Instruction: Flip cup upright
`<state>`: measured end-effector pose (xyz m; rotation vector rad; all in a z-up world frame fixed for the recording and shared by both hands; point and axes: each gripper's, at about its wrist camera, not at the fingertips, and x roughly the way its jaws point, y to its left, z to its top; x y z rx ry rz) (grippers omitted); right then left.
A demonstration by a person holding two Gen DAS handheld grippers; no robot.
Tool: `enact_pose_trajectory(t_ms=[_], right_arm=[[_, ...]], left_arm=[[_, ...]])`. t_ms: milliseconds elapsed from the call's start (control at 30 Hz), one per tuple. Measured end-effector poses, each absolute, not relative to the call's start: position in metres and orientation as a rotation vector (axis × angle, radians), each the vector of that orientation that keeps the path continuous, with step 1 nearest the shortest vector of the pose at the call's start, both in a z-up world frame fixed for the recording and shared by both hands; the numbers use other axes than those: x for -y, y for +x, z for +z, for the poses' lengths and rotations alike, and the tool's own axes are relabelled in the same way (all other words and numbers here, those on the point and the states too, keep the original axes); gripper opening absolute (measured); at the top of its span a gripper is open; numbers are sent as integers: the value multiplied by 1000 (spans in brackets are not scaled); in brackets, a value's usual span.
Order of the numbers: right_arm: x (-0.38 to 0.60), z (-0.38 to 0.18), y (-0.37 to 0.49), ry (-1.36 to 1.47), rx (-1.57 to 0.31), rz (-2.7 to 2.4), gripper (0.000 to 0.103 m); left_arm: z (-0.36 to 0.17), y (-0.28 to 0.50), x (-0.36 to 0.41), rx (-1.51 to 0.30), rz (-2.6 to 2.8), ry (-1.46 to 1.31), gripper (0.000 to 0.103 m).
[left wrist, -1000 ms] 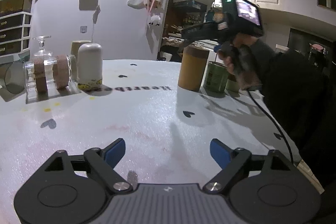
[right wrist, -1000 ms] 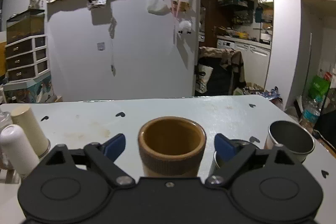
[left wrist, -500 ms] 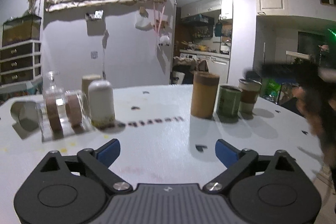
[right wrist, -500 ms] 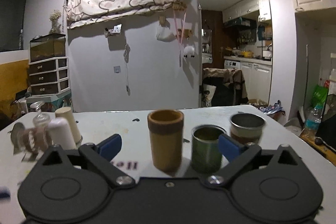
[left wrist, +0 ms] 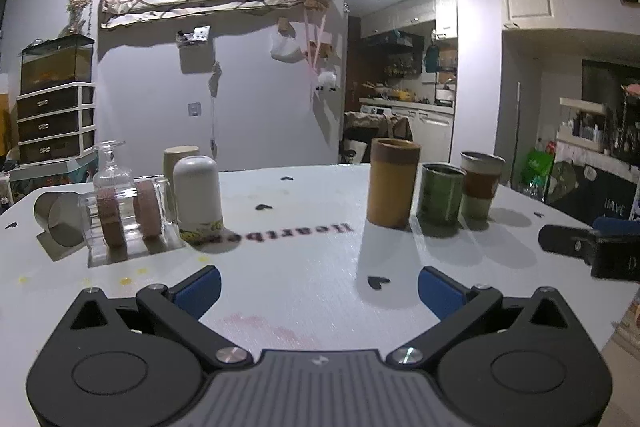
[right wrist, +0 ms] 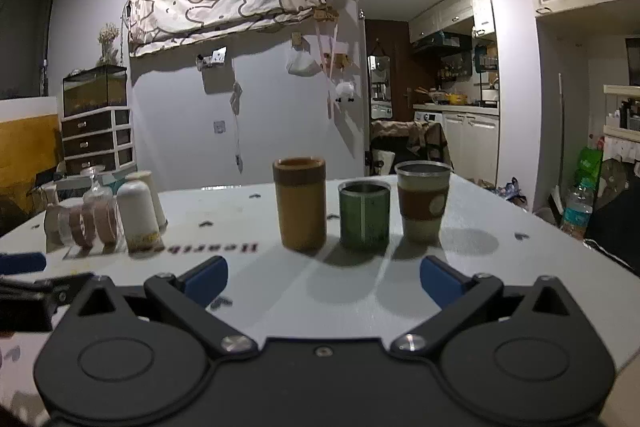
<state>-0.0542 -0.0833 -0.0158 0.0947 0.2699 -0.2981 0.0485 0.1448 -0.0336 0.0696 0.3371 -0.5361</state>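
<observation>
I have both tools backed off, low over the near edge of the worktop (left wrist: 304, 267). The left tool (left wrist: 319, 289) is spread with nothing between its fingers, and the right tool (right wrist: 323, 279) is spread and empty too. I judge they sit back like this to give a clear view of both groups before the next reach.

On the right stand three cups in a close row, mouths up: a tan cup (right wrist: 300, 205), a green cup (right wrist: 364, 214) and a sleeved cup (right wrist: 423, 201). They look finished to me, lined up out of the way.

On the left is the cluster that still wants work. I count one white cup (left wrist: 199, 198) standing mouth down, one beige cup (left wrist: 180, 157) just behind it, also inverted as far as I can tell, one clear glass (left wrist: 124, 217) lying on its side with two pinkish bands round it, a stemmed glass (left wrist: 112, 167) behind that whose pose I cannot make out, and a metal cup (left wrist: 60, 217) on its side at the far left, mouth toward me. That makes five there and eight in all.

The white cup is nearest the left tool, so I would judge it the next to turn over.
</observation>
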Motion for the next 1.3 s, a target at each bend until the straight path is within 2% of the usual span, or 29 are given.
enact_pose_trajectory(t_ms=[1300], right_arm=[[76, -27, -65, 76, -307, -338, 103]], left_arm=[[-34, 38, -147, -322, -536, 78, 103]])
